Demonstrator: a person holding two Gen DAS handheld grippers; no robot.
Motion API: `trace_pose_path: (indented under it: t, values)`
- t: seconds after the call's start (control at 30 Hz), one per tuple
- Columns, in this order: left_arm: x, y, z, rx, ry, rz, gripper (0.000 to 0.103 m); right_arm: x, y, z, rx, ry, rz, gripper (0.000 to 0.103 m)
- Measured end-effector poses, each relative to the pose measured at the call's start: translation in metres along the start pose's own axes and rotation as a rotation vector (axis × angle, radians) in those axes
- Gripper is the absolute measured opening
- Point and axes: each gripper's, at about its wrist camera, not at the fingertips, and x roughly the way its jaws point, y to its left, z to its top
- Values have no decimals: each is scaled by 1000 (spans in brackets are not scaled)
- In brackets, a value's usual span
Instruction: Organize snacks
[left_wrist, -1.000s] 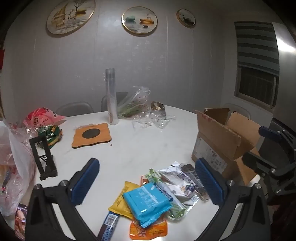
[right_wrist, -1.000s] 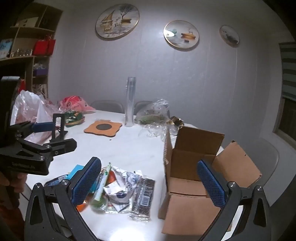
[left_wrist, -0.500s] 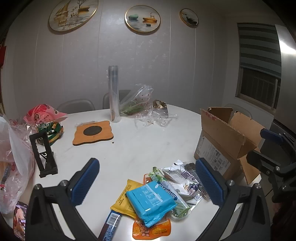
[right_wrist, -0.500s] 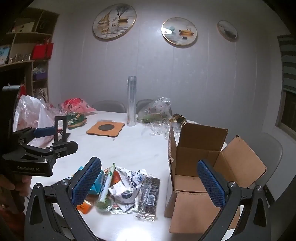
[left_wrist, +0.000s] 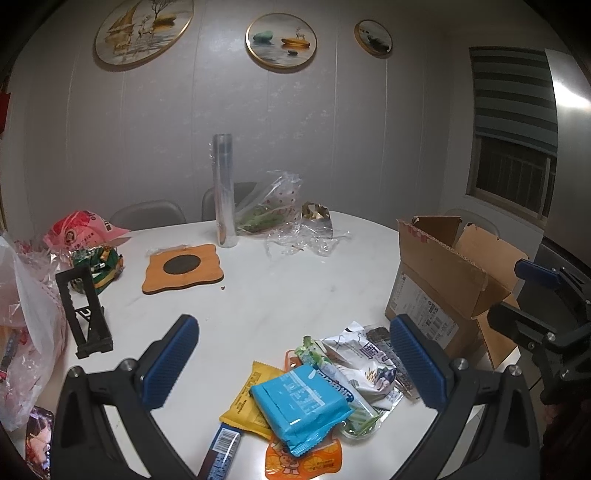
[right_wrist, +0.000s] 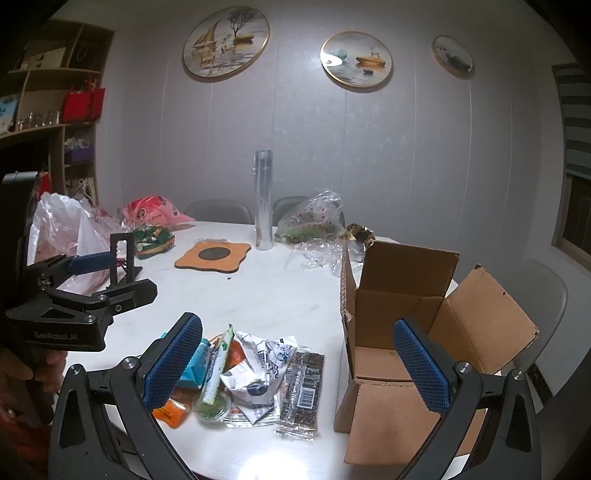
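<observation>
Both sets of jaws stand wide and hold nothing. The left gripper hangs over the near edge of the counter, its jaws framing the snack pile: a blue pack lies on top, over a yellow pack and an orange pouch, with a white bag and a green stick just beside it. The right gripper hovers between the same pile and the open box, which stands just right of the snacks with its flaps up and, as far as its inside shows, nothing in it. A dark bar lies at the pile's edge nearest the box.

By the look of it no snack has been moved yet; the step in hand seems to be the approach to a first pick. The next move calls for lowering one gripper onto a top or outer packet, probably the blue pack or the dark bar, closing on it flat without dragging its neighbours, then carrying it over the box rim.
</observation>
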Motion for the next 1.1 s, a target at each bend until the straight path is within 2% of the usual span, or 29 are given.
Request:
trace_pose_path:
  t: [0.27,0.6,0.87,1.1]
  values:
    - [0,0,0,1,2,-8,102,-2,0,-1,15,-2,15,103]
    - [0,-1,0,1,-1,-12,102,-9,4,-1,-3,-14,-24,103]
    - [-2,2,-2,-2,-10,-16,102,-10,5,-1,19,-24,28,103]
    - [-9,16,-4,-17,-31,-21,102,-12,23,2,-40,-37,24,103]
